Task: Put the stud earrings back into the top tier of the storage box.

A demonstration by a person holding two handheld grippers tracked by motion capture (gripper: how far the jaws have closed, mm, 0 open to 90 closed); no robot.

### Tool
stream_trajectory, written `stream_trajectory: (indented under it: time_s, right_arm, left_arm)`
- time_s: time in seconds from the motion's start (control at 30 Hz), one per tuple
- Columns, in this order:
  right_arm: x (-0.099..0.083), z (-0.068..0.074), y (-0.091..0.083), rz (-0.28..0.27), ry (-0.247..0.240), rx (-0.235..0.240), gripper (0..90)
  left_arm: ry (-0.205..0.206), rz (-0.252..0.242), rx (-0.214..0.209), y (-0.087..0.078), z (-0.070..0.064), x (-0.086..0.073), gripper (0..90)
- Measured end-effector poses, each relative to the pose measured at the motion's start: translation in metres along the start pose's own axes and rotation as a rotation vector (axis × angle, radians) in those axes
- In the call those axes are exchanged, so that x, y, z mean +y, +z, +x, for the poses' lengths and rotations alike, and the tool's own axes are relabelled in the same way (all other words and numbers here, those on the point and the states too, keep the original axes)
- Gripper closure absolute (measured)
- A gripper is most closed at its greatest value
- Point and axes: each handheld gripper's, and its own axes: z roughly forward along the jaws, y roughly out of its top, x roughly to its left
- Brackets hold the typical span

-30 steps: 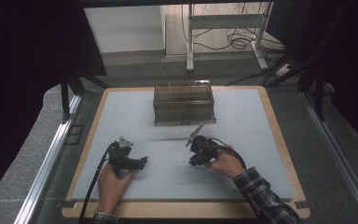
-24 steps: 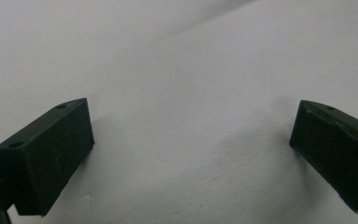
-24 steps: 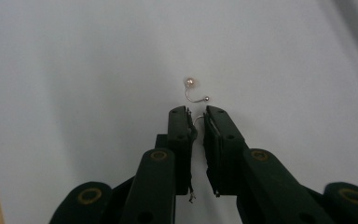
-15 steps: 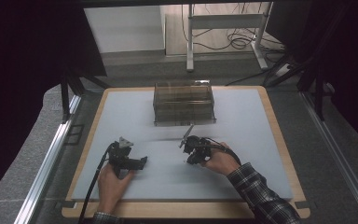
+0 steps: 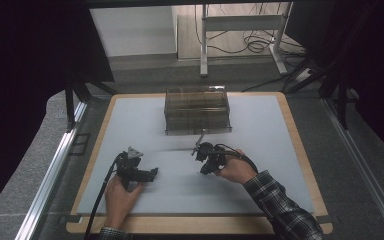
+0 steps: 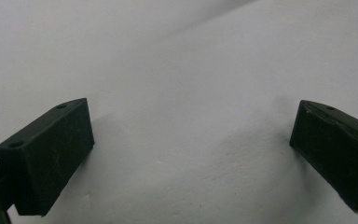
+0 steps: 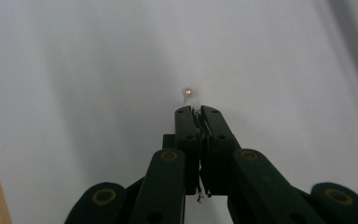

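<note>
My right gripper [image 7: 196,111] is shut on a thin wire-like piece whose small pale bead tip [image 7: 187,92] sticks out just past the jaws. In the high view the right gripper [image 5: 201,152] hovers over the middle of the white mat [image 5: 260,165], and a thin grey stick [image 5: 199,138] slants up from it toward the box. My left gripper [image 5: 150,174] rests low on the mat at the front left. Its jaws stand wide apart in the left gripper view, where the left gripper [image 6: 191,140] has only bare mat between its fingers [image 6: 51,154].
A clear dark plastic box [image 5: 197,110] stands at the back centre of the mat. The mat lies on a wood-edged table [image 5: 300,150]. A metal rail [image 5: 50,175] runs along the left side. Desk legs and cables [image 5: 250,42] lie beyond the table.
The right gripper has shifted a little to the left with the thin piece still in its jaws. The left gripper has stayed where it was.
</note>
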Motion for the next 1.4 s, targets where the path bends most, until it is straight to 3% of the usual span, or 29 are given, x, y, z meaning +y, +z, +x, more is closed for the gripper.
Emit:
stream_trajectory:
  time_s: [0.63, 1.4]
  right_arm:
    - [0.002, -0.018, -0.031, -0.052, 0.037, 0.025, 84.6]
    - [0.017, -0.037, -0.07, -0.183, 0.075, 0.018, 84.6]
  left_arm:
    - [-0.003, -0.003, 0.001, 0.0, 0.0, 0.0, 0.0]
    - [-0.003, -0.003, 0.0, 0.0, 0.0, 0.0, 0.0]
